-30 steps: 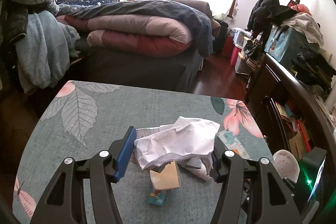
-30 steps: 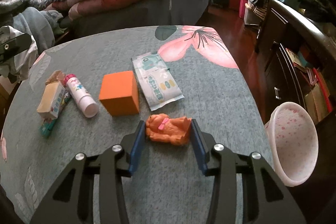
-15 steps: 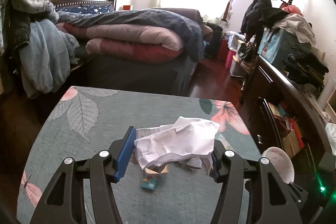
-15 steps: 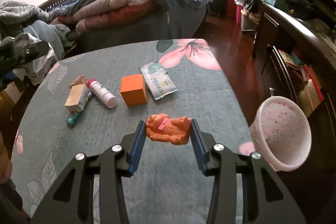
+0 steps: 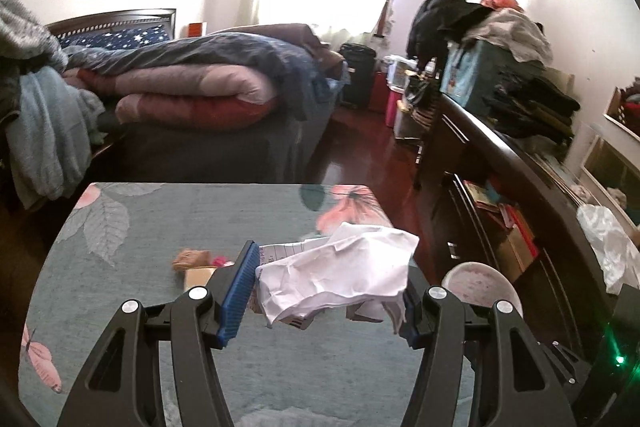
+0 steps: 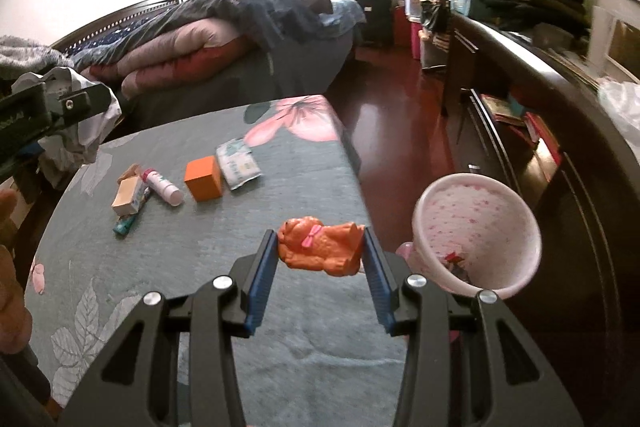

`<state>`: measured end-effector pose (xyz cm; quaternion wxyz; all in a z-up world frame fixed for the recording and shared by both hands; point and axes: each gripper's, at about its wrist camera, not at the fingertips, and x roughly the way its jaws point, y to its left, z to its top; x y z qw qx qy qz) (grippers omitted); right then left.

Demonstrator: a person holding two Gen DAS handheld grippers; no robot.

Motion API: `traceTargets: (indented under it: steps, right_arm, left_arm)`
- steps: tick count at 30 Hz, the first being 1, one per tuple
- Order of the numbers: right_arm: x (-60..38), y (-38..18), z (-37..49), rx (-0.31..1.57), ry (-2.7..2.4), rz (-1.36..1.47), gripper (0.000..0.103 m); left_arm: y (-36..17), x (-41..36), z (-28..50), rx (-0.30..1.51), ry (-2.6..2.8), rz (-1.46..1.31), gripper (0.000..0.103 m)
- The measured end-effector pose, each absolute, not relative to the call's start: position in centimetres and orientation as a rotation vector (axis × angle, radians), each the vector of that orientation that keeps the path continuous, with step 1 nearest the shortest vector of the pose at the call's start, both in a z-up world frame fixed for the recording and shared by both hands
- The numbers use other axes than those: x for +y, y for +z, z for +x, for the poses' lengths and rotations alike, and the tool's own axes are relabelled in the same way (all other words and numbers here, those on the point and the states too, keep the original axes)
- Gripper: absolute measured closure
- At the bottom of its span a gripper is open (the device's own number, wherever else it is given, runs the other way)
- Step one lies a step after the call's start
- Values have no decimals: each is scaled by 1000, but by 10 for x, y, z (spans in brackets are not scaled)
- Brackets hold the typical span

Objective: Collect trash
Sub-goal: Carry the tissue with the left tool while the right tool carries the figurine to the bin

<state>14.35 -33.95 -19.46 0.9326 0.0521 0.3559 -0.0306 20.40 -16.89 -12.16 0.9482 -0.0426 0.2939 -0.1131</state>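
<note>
My left gripper (image 5: 326,289) is shut on a crumpled white paper (image 5: 340,273) and holds it above the table (image 5: 160,227). My right gripper (image 6: 320,259) is shut on an orange toy dog (image 6: 320,253) with a pink bow, held above the table's right part. A pink speckled bin (image 6: 476,231) stands just right of the table edge, with a bit of trash inside; it also shows in the left wrist view (image 5: 480,281). The left gripper's body (image 6: 44,111) with the paper shows at the far left of the right wrist view.
On the table lie an orange block (image 6: 204,179), a wipes packet (image 6: 238,167), a white tube with a pink cap (image 6: 162,185), a small carton (image 6: 128,193) and a teal wrapper (image 6: 126,223). A bed (image 5: 200,87) stands beyond; a dark dresser (image 6: 560,127) runs along the right.
Both grippers have risen and drawn back with their loads. The right gripper has swung toward the pink bin, which now sits closer to it.
</note>
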Motion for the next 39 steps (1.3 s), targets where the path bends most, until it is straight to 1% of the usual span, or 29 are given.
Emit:
traceTargets:
  steps: [13,20,29,39]
  right_arm:
    - [-405,-193,117,690,-201,167,60]
    - [-454,-201,110,678,-297,217,60]
    - [-510,-218,117,681,-396,265,60]
    - [-545,-247,145,706,-449,298,60]
  left_arm:
    - [-124,-246,198,598,-377,-9,43]
    - [-130,-302,204,604,-488,41,43]
    - [-145,-366,218,620,-598,92,43]
    - [-170,-424,244,638,-661,164,43]
